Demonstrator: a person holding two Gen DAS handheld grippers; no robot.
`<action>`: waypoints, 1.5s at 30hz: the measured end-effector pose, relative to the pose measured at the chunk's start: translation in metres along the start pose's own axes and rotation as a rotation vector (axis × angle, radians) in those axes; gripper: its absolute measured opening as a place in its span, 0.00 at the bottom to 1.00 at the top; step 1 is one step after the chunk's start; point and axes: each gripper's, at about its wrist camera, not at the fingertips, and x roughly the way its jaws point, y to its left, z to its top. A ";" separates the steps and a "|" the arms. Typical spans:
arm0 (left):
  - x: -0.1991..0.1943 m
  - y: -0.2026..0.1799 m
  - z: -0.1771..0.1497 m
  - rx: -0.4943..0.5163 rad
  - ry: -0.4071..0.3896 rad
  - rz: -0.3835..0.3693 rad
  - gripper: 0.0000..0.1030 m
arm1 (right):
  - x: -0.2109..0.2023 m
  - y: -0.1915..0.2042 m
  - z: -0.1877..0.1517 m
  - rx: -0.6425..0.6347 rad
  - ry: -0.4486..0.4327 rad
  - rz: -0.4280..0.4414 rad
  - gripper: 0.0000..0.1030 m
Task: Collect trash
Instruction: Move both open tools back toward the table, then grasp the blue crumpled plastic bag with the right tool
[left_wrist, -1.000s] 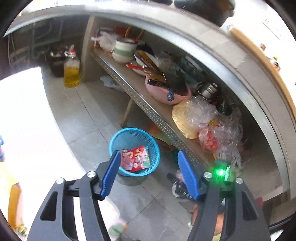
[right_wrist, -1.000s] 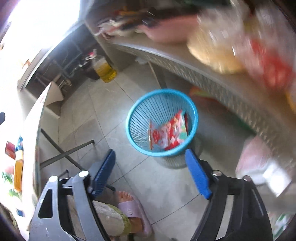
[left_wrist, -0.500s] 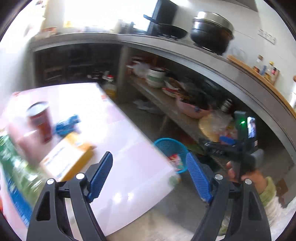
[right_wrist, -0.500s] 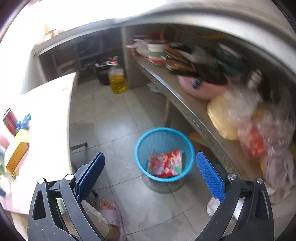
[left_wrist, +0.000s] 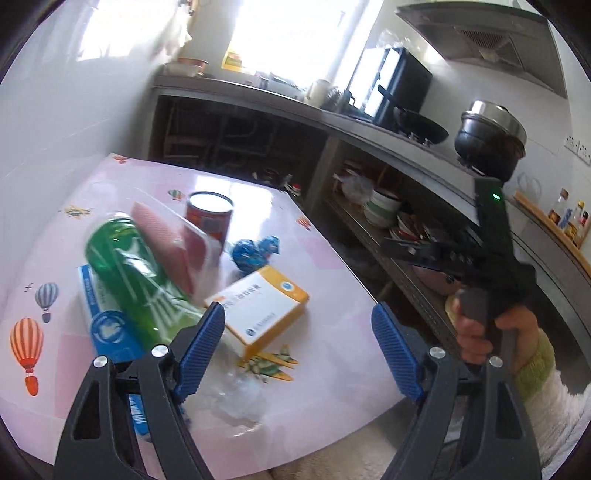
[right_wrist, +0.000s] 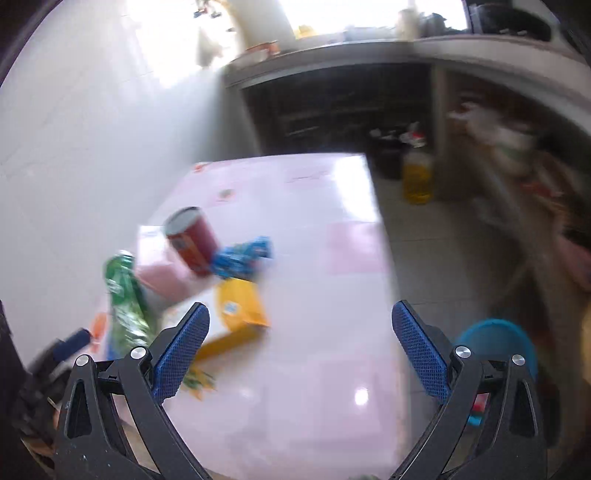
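Pink glossy counter (left_wrist: 332, 295) carries the trash: a green plastic bottle (left_wrist: 129, 273) lying at nine o'clock, an orange-and-white cardboard box (left_wrist: 264, 306) just beside it, a red can (left_wrist: 208, 218) at twelve. Left tongs (left_wrist: 299, 350) and right tongs (right_wrist: 299, 347) both gape empty above it.

The left gripper (left_wrist: 299, 350) is wide open and holds nothing. It is over a pink table (left_wrist: 332, 295) with balloon pictures on it. On the table a green bottle (left_wrist: 129, 280) lies on its side across a blue packet (left_wrist: 107, 332). A yellow and white box (left_wrist: 262, 306) sits just beside the bottle. Behind them stand a red can (left_wrist: 208, 218), a pink pack (left_wrist: 170, 243) and a crumpled blue wrapper (left_wrist: 255, 251). On the right, a hand (left_wrist: 491, 332) holds the black right gripper (left_wrist: 461, 258).
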 end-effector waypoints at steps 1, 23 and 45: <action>-0.004 0.005 0.000 -0.006 -0.010 0.007 0.77 | 0.012 0.008 0.007 0.007 0.025 0.032 0.92; -0.030 0.121 -0.034 -0.201 0.026 0.209 0.71 | 0.175 0.048 0.046 0.010 0.385 -0.015 0.53; -0.022 0.055 -0.014 -0.086 0.015 0.002 0.53 | 0.122 0.045 0.050 -0.038 0.273 0.031 0.29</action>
